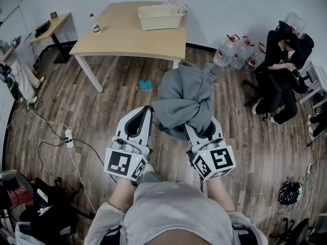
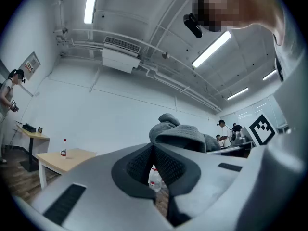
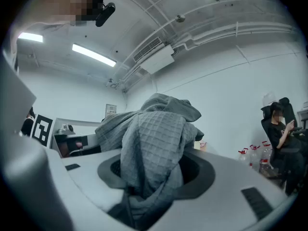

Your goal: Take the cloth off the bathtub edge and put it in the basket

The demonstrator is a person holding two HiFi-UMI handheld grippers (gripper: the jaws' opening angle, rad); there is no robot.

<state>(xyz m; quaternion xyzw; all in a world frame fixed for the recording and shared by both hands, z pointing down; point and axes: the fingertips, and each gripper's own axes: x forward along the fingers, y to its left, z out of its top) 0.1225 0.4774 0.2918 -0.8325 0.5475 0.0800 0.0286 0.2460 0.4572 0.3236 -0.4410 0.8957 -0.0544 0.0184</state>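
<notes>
Fingers (image 3: 207,174) of the right gripper (image 1: 202,131) clamp the grey cloth (image 1: 184,98).

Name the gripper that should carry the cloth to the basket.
Right. The right gripper has its jaws clamped on the cloth; the left gripper is shut and empty beside it. The basket stands on the table ahead.

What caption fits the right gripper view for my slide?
Right claw gripping a bunched grey waffle-weave cloth that drapes over it.
</notes>
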